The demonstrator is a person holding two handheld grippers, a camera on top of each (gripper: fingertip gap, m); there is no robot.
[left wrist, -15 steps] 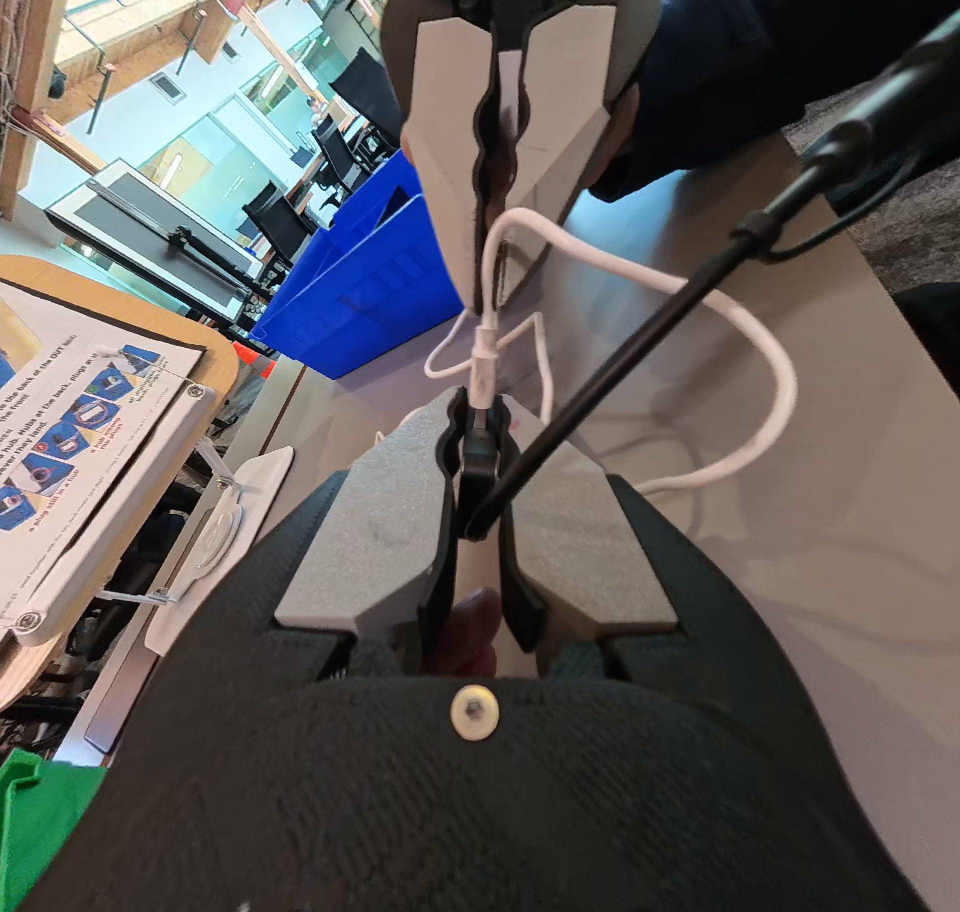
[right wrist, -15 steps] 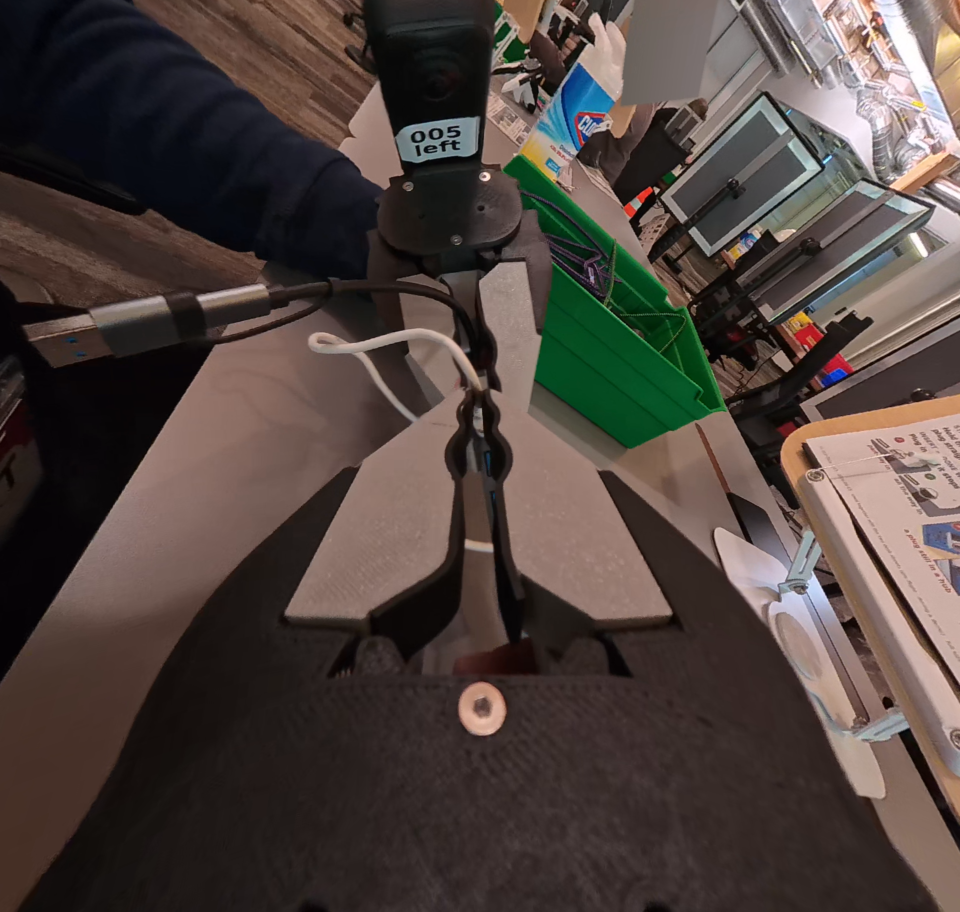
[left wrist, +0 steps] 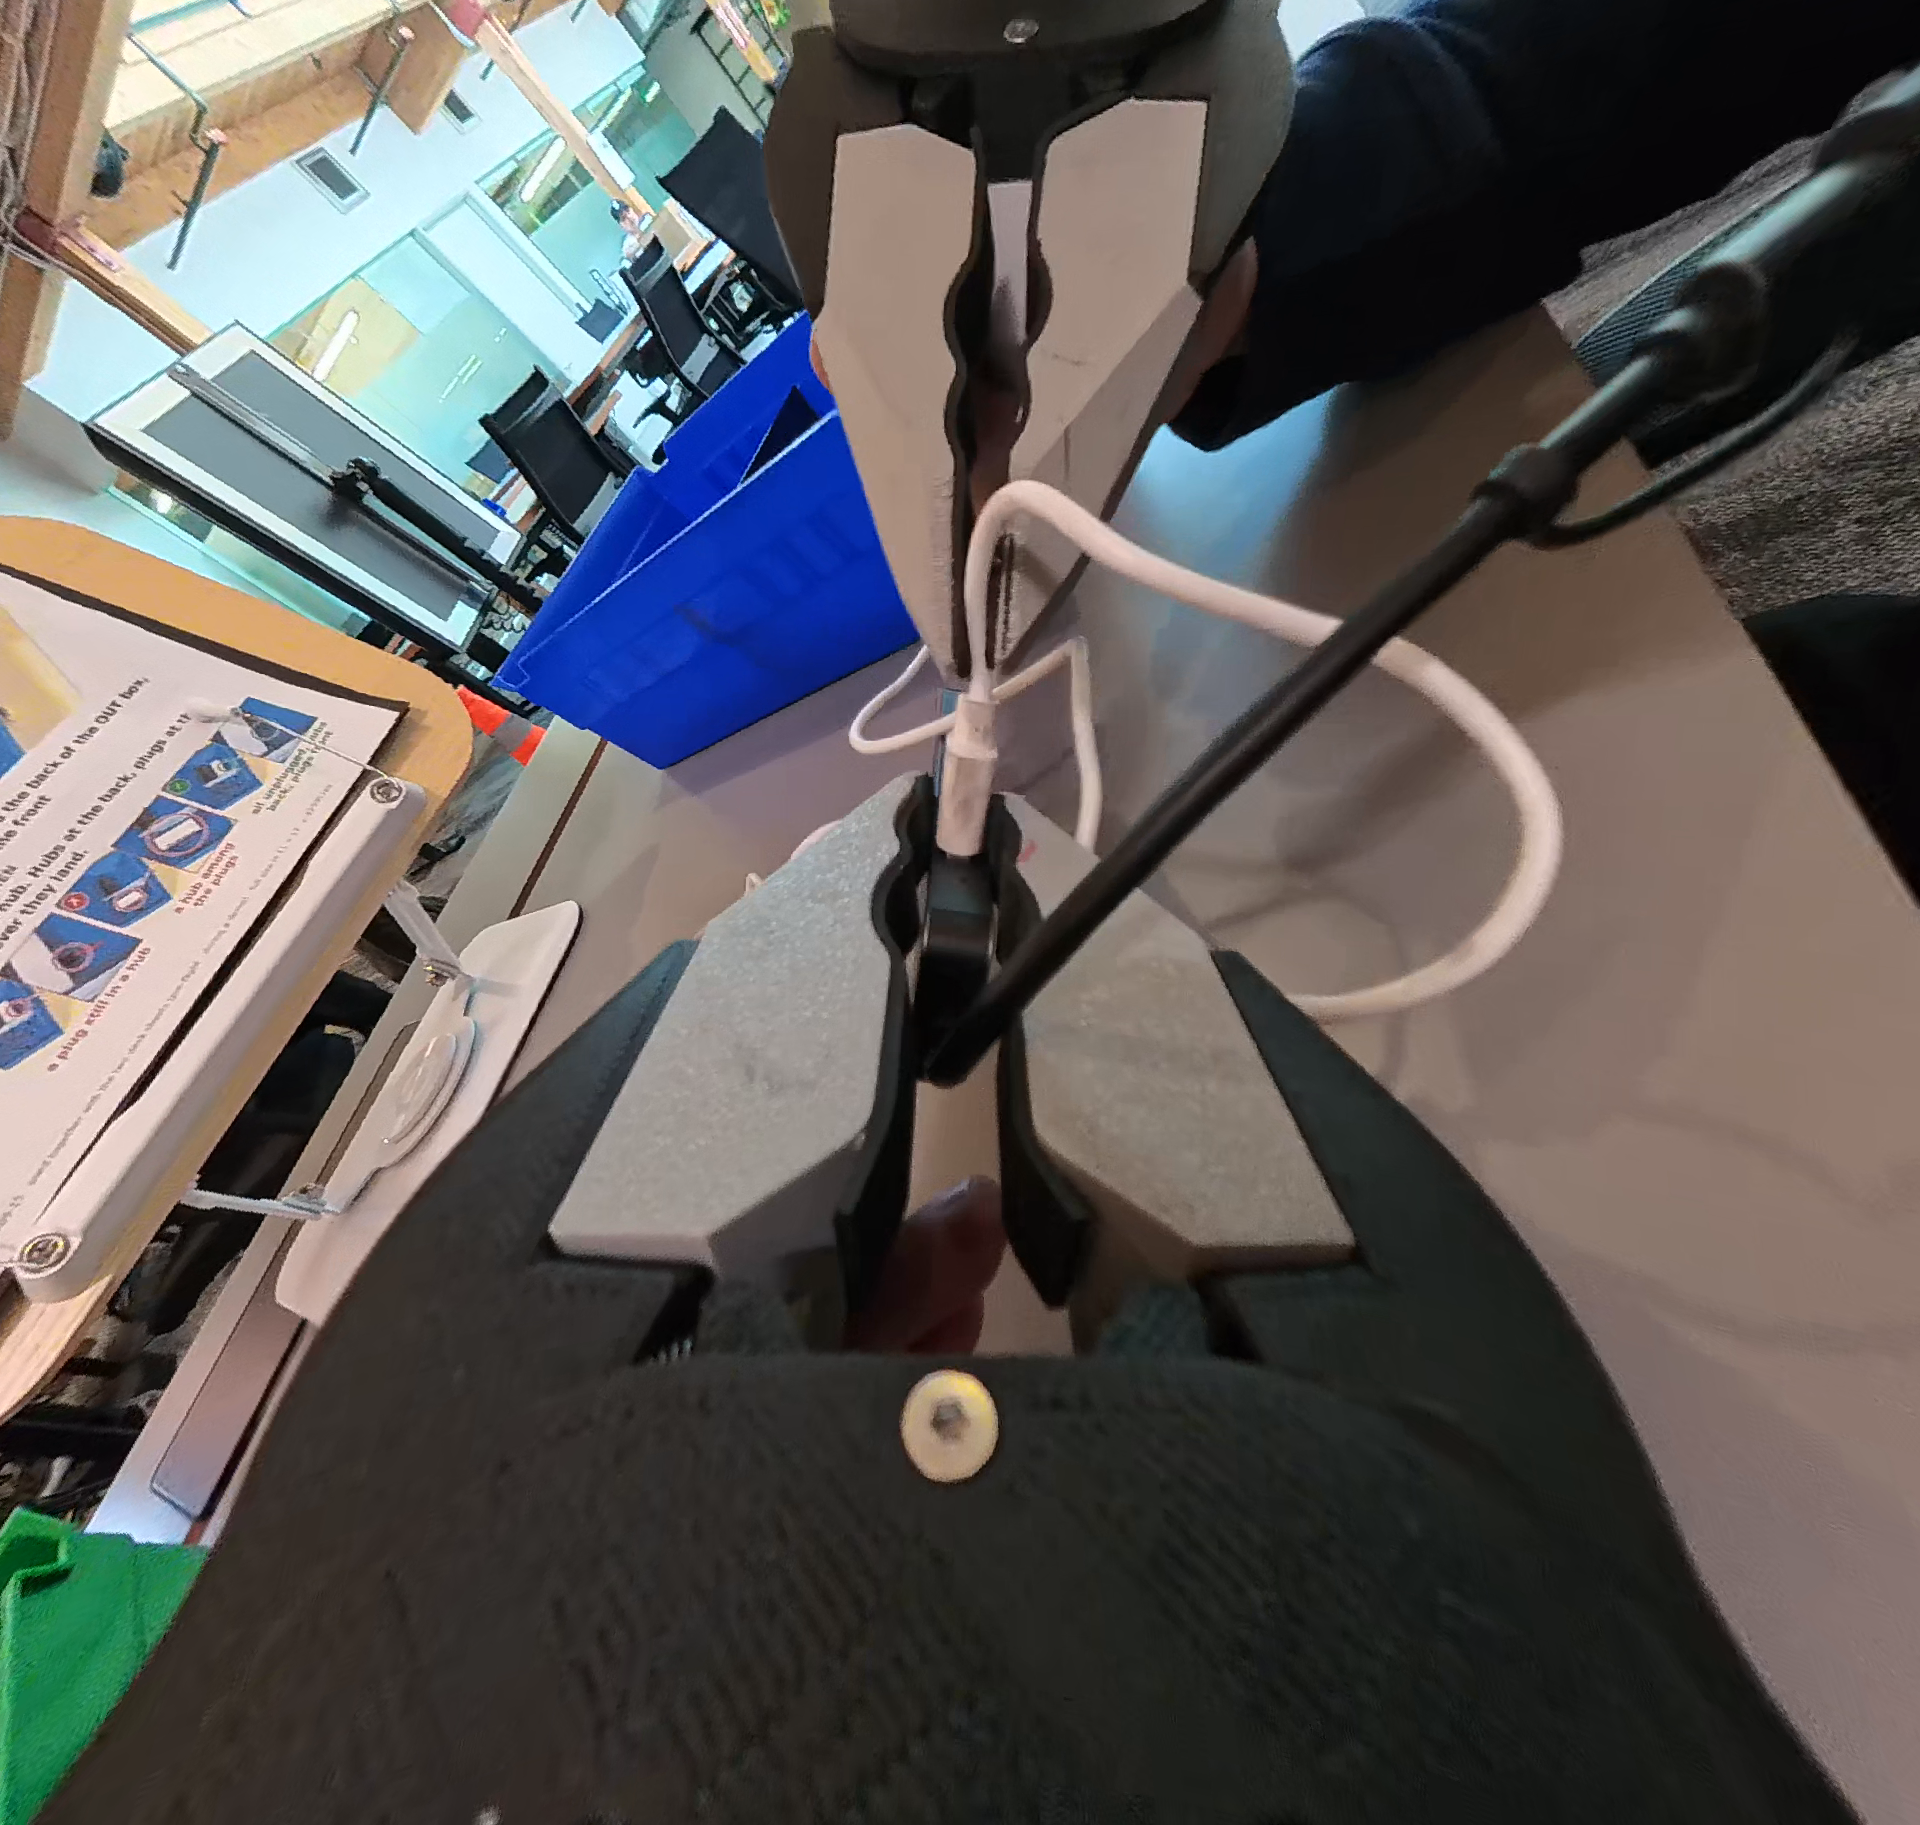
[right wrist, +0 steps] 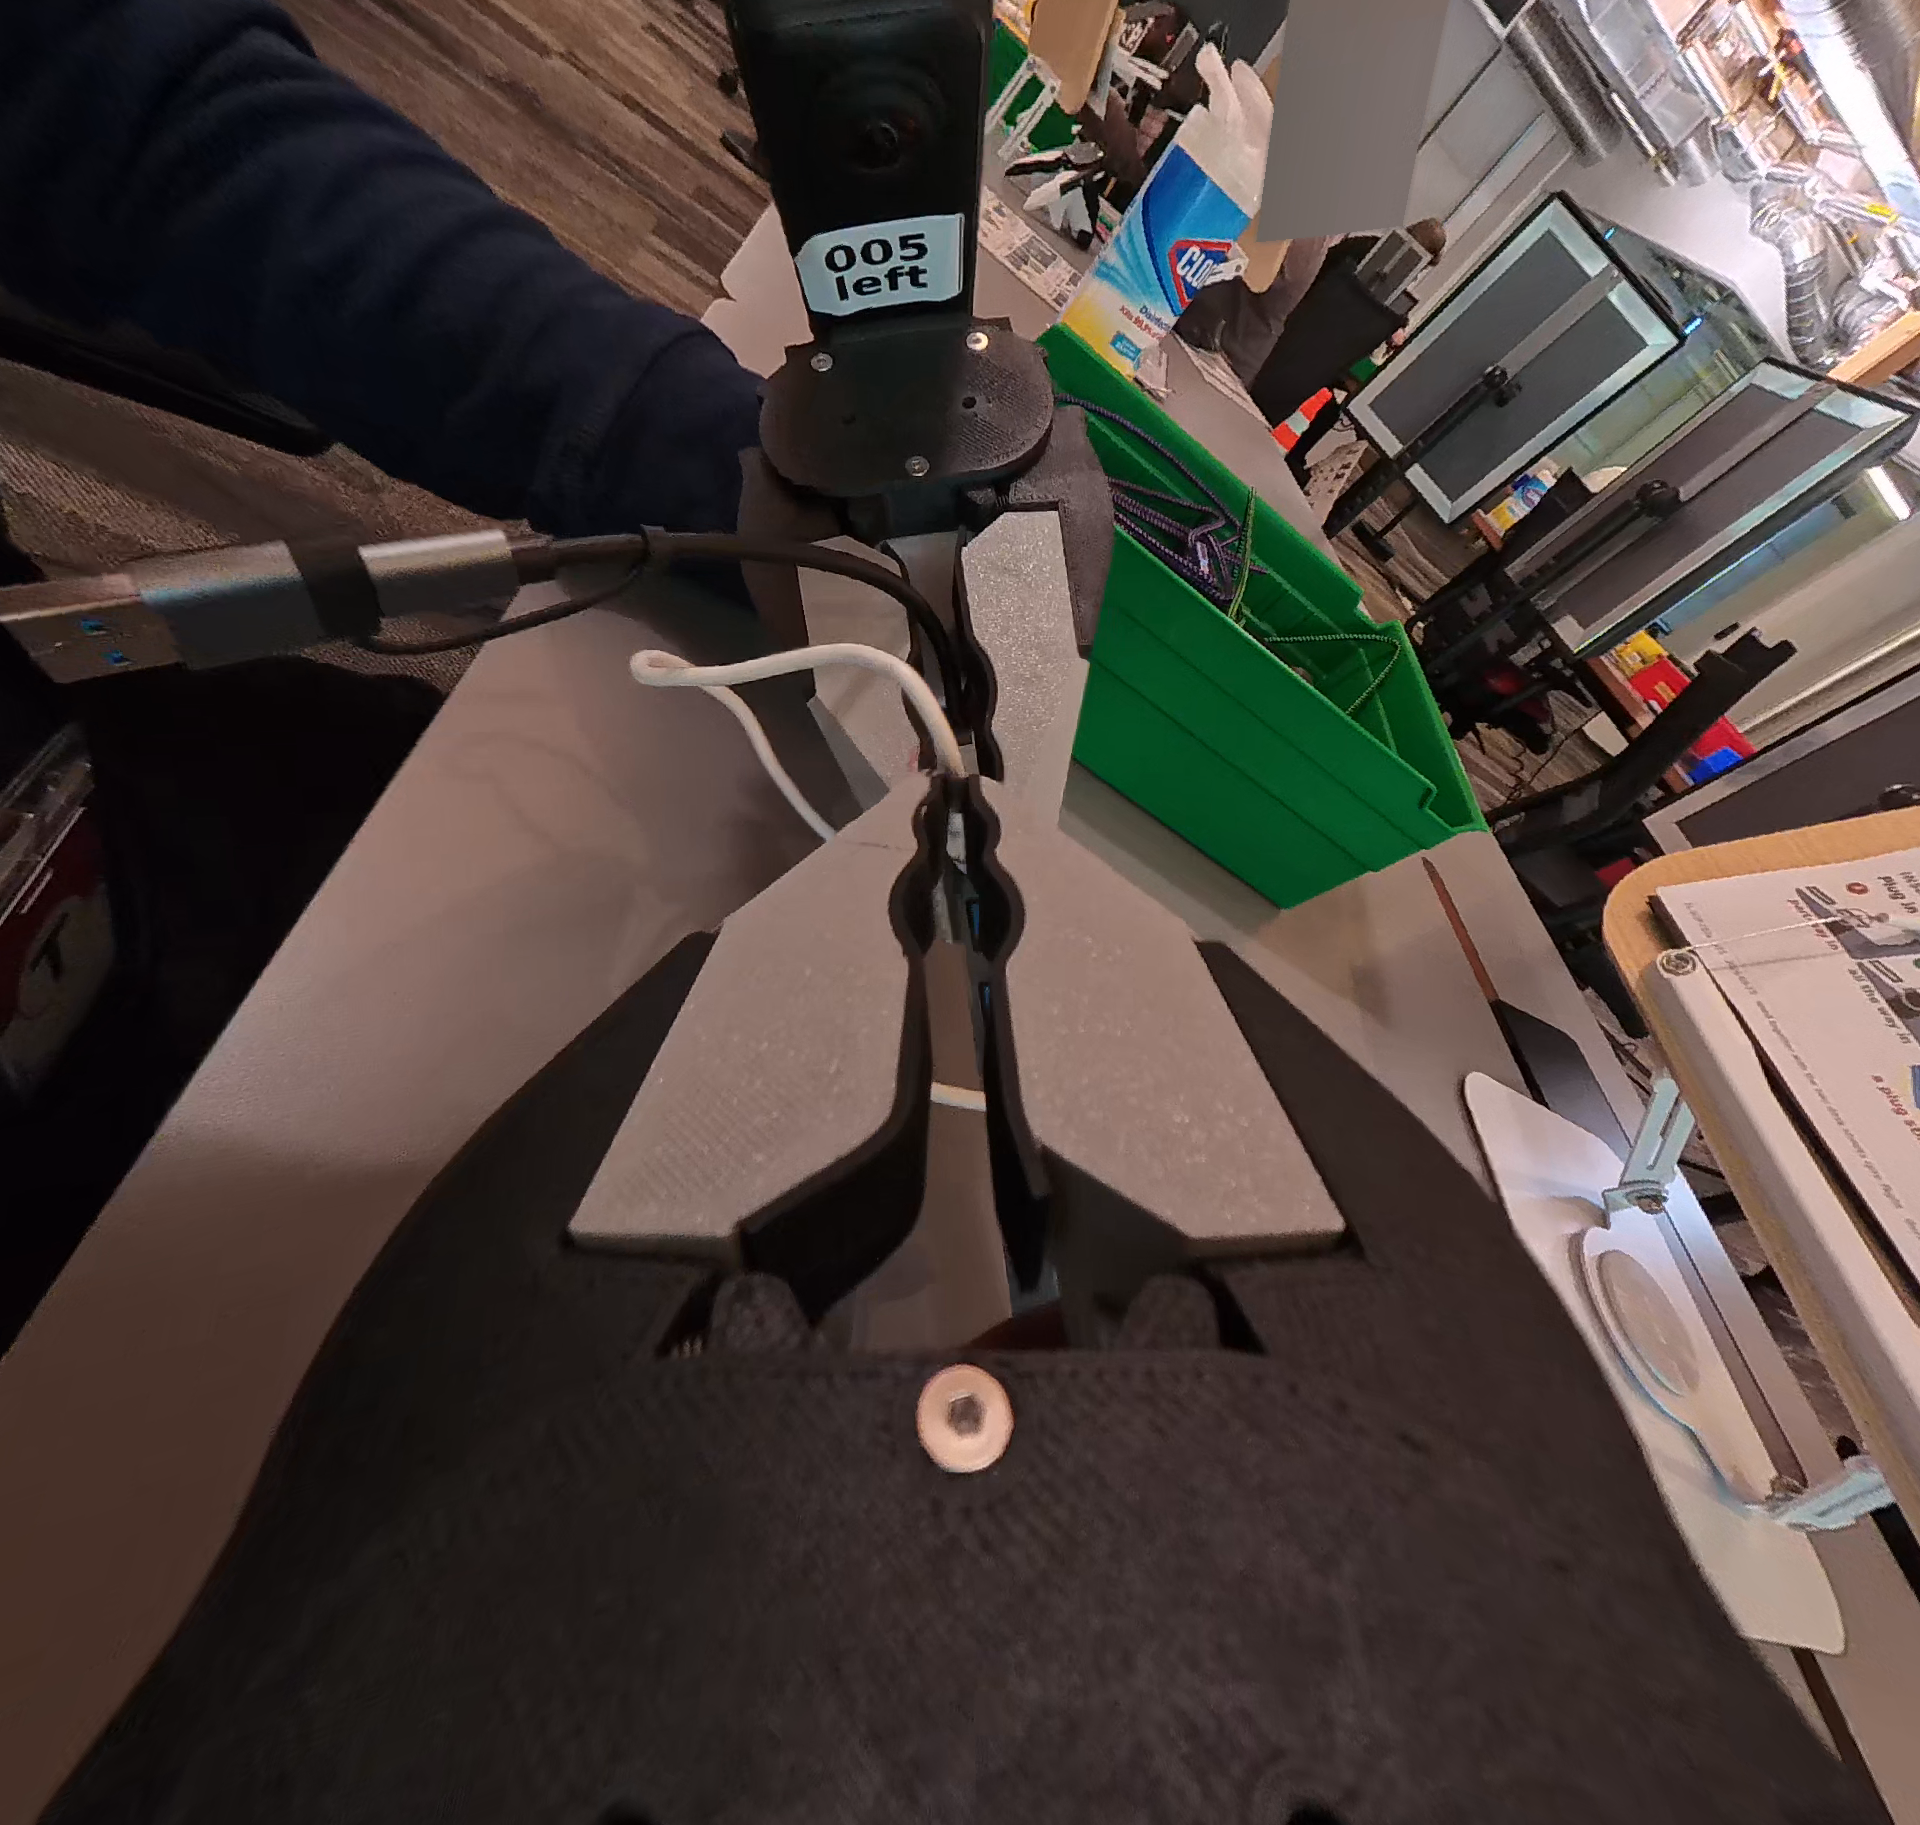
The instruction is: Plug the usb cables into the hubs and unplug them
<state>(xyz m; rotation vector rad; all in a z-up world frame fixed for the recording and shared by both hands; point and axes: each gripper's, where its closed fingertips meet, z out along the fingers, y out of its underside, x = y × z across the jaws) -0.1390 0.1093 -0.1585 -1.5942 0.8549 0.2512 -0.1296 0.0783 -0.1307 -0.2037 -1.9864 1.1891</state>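
My left gripper (left wrist: 956,819) is shut on a small black hub (left wrist: 956,928), held above the grey table (left wrist: 1558,1204). The hub's black cable (left wrist: 1247,736) runs up to the right and ends in a grey USB plug (right wrist: 114,622) hanging free. A white USB plug (left wrist: 966,778) sits in the hub's end. My right gripper (left wrist: 971,663) faces the left one tip to tip and is shut on the white cable (left wrist: 1496,736) just behind that plug. In the right wrist view the right gripper (right wrist: 956,819) meets the left gripper (right wrist: 966,736), and a thin dark strip with blue marks shows between my fingers.
A blue bin (left wrist: 727,612) stands on the table behind the grippers. A green bin (right wrist: 1226,736) with cords stands on the other side. An instruction sheet on a white stand (left wrist: 156,892) sits at the table's edge. A wipes tub (right wrist: 1174,248) stands farther back. Only a small space, under 4 cm, lies between the two pairs of fingers.
The right gripper has come slightly nearer the left one along the plug's line. Both grips are unchanged.
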